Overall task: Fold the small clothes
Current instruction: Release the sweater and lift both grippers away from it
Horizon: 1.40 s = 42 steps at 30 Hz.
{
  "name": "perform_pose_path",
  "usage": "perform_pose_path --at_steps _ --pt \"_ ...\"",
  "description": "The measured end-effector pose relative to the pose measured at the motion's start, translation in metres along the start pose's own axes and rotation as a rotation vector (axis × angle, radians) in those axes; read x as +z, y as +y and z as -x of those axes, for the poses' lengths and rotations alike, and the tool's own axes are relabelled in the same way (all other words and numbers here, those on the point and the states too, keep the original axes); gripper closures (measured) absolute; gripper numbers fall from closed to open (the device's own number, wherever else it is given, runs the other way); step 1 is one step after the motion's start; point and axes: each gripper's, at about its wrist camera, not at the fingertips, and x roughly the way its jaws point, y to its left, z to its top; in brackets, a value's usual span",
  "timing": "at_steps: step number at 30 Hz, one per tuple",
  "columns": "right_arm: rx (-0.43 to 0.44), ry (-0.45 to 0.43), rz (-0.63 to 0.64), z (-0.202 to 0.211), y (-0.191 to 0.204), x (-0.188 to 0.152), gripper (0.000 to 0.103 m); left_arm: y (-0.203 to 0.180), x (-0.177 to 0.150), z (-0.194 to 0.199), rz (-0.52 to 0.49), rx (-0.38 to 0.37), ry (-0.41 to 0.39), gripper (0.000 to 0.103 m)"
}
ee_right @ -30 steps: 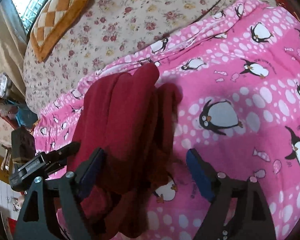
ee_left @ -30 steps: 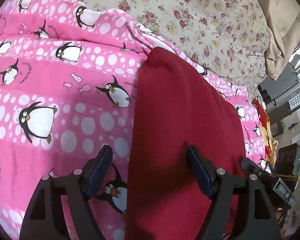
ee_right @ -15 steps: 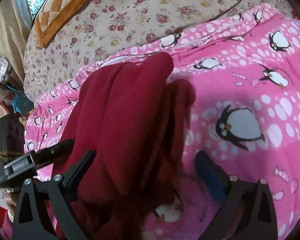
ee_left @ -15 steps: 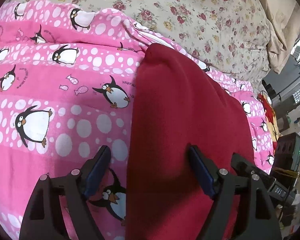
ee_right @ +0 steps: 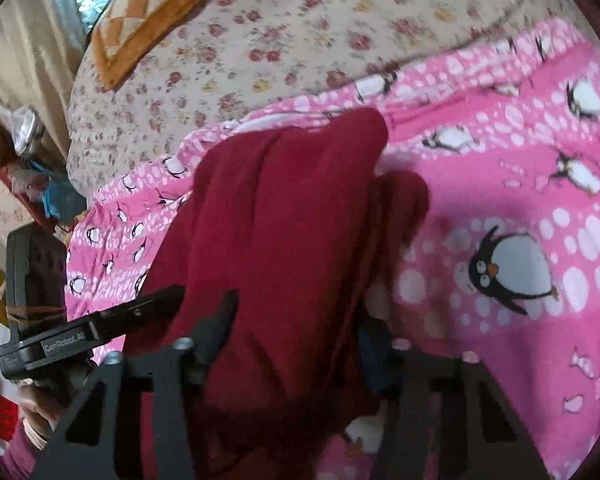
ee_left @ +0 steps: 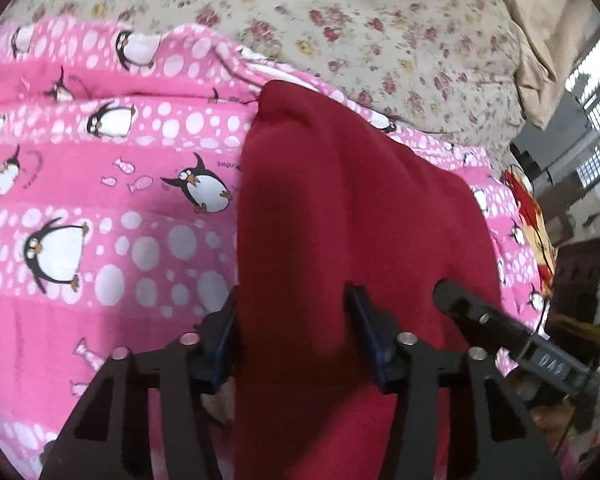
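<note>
A dark red garment (ee_left: 340, 216) lies lengthwise on a pink blanket (ee_left: 100, 240) printed with penguins and white dots, stretching away from both claws toward a cream floral bedspread (ee_left: 380, 20) beyond.

The left gripper (ee_left: 294, 328) has just been closing and now pinches the garment's near edge, a fold of red cloth bunched between its blue pads. The right gripper's finger shows just to its right, lying on the cloth.

The right gripper (ee_right: 300, 320) has likewise just been closing and now clamps a thick bundle of the same garment's near end. To its left is the left gripper, with a hand (ee_right: 36, 408) beneath. An orange checked cushion (ee_right: 152, 12) sits far ahead to the left.
</note>
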Motion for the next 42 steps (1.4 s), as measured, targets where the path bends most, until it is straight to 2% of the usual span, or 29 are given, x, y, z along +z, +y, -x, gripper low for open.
perform_pose_path --at_steps 2,9,12,15,17,18,19,20,21,24,25,26,30,32,35,37,39,40,42 --pt "0.039 -0.004 0.0 0.01 0.006 0.003 0.06 -0.002 -0.002 0.013 0.007 -0.016 -0.002 0.082" --pt "0.182 0.038 0.013 0.04 0.039 -0.001 0.06 -0.007 -0.029 0.08 0.023 -0.029 -0.042 0.083" --pt "0.225 0.067 0.024 0.044 0.05 -0.013 0.06 -0.001 -0.055 0.105 0.066 -0.017 -0.063 0.083" --pt "0.238 0.114 0.045 0.041 0.06 -0.03 0.06 0.004 -0.08 0.112 0.093 0.014 -0.063 0.083" --pt "0.203 0.152 0.068 0.032 0.062 -0.044 0.056 0.01 -0.098 0.106 0.121 0.031 -0.041 0.082" --pt "0.163 0.158 0.085 0.029 0.063 -0.048 0.049 0.016 -0.105 0.101 0.139 0.033 -0.025 0.082" --pt "0.089 0.159 0.119 0.027 0.064 -0.054 0.045 0.021 -0.111 0.096 0.157 0.044 -0.023 0.08" --pt "0.043 0.156 0.146 0.027 0.064 -0.057 0.037 0.024 -0.114 0.096 0.169 0.042 -0.029 0.079" --pt "-0.005 0.145 0.184 0.03 0.066 -0.061 0.034 0.025 -0.116 0.1 0.181 0.036 -0.039 0.078" --pt "-0.074 0.087 0.264 0.057 0.078 -0.065 0.034 0.02 -0.113 0.115 0.171 0.086 -0.078 0.078" --pt "-0.086 0.071 0.28 0.066 0.081 -0.066 0.034 0.015 -0.11 0.125 0.143 0.129 -0.118 0.077" --pt "-0.097 0.05 0.302 0.077 0.086 -0.066 0.035 0.012 -0.11 0.13 0.124 0.151 -0.138 0.075" --pt "-0.05 -0.003 0.41 0.117 0.116 -0.075 0.055 0.004 -0.106 0.133 0.085 0.18 -0.148 0.072" --pt "-0.016 0.001 0.456 0.123 0.131 -0.084 0.059 0.001 -0.108 0.126 0.08 0.203 -0.131 0.071" --pt "0.021 0.056 0.505 0.116 0.142 -0.103 0.063 -0.002 -0.114 0.109 0.064 0.255 -0.097 0.071" --pt "-0.036 0.088 0.522 0.103 0.137 -0.114 0.063 -0.002 -0.119 0.102 0.069 0.267 -0.111 0.071" --pt "-0.113 0.154 0.482 0.081 0.116 -0.122 0.073 -0.004 -0.122 0.1 0.068 0.259 -0.125 0.069" --pt "-0.121 0.167 0.464 0.076 0.108 -0.125 0.074 -0.006 -0.124 0.099 0.062 0.26 -0.13 0.068" --pt "-0.11 0.139 0.451 0.078 0.101 -0.13 0.076 -0.009 -0.125 0.099 0.048 0.279 -0.135 0.068"
